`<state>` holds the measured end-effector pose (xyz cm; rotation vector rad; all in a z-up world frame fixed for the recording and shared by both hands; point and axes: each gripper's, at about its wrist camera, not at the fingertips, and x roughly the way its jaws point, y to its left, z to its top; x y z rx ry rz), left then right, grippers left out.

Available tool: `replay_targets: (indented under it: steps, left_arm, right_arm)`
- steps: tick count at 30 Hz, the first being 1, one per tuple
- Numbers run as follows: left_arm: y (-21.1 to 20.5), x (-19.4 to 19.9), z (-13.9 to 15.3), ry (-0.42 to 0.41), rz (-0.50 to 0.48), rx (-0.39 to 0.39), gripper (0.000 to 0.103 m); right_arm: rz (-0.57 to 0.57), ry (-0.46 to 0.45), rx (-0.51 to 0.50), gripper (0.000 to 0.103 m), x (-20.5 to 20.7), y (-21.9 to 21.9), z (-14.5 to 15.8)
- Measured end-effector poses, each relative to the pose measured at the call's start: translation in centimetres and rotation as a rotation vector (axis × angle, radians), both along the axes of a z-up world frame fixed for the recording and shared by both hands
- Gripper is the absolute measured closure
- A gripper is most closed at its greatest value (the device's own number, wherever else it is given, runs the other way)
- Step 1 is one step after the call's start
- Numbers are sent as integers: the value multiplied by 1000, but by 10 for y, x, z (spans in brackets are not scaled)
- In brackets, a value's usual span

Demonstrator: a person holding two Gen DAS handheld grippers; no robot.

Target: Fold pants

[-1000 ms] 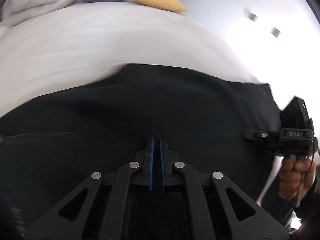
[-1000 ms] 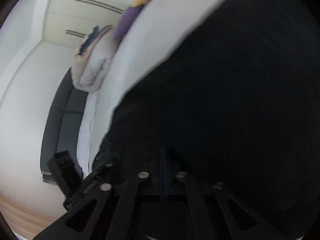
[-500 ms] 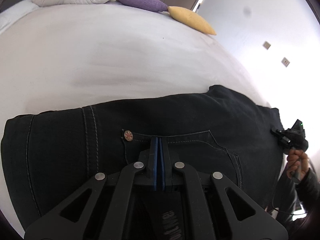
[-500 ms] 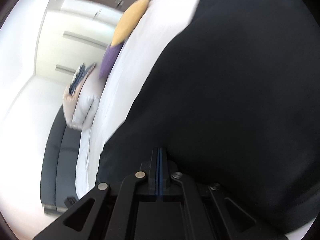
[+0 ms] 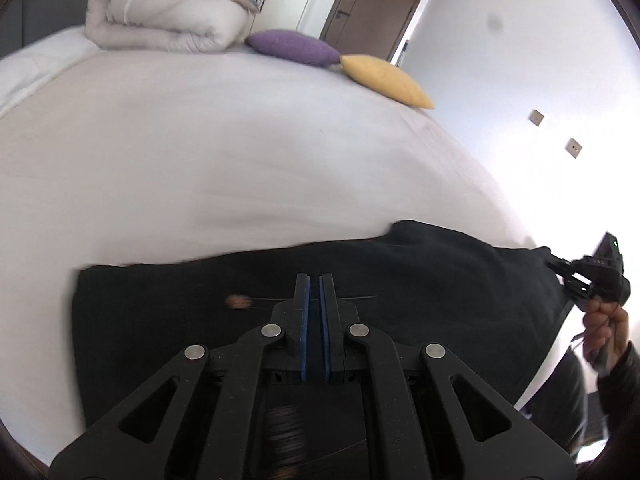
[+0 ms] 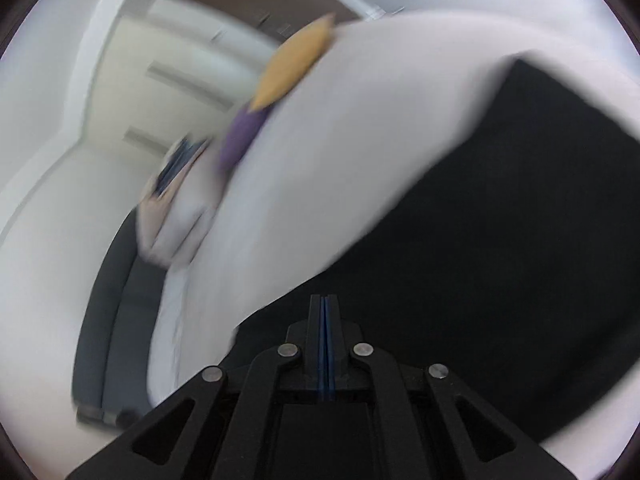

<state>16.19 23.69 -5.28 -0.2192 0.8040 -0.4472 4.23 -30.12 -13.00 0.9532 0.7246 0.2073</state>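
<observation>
Black pants [image 5: 400, 280] lie spread across the near edge of a white bed [image 5: 240, 152]. My left gripper [image 5: 314, 284] is shut on the pants' near edge, by a metal button [image 5: 238, 301]. In the left wrist view the right gripper [image 5: 560, 268] is at the pants' right end, held in a hand. In the right wrist view my right gripper [image 6: 324, 304] is shut on the pants [image 6: 500, 240], with dark cloth under and ahead of the fingers. That view is blurred.
A folded cream duvet [image 5: 168, 20], a purple cushion [image 5: 294, 46] and a yellow cushion [image 5: 386, 80] lie at the far side of the bed. A dark sofa [image 6: 108, 300] stands beyond the bed. A brown door [image 5: 376, 4] and a white wall are behind.
Both grippers have drawn back toward the near edge with the pants held. The pants now cover less of the bed, and more white sheet shows beyond them.
</observation>
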Motion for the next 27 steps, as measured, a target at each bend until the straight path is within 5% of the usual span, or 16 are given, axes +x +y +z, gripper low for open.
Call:
replay_targets:
  steps: [5, 9, 11, 14, 21, 27]
  left_arm:
    - [-46, 32, -44, 158, 18, -20, 99]
    - [-28, 51, -73, 210, 46, -191, 99]
    - [-27, 52, -75, 202, 38, -186, 99]
    - [-34, 52, -75, 165, 38, -123, 99]
    - [-61, 46, -77, 149, 33, -131, 99]
    - [-48, 34, -73, 135, 33, -123, 99]
  right_arm:
    - [355, 56, 31, 100, 80, 145, -17]
    - [434, 183, 39, 97, 132, 202, -59]
    - [418, 195, 49, 103, 157, 211, -73]
    - [378, 174, 72, 103, 170, 208, -77]
    - [204, 126, 116, 103, 182, 157, -77]
    - [-55, 97, 153, 103, 131, 52, -79]
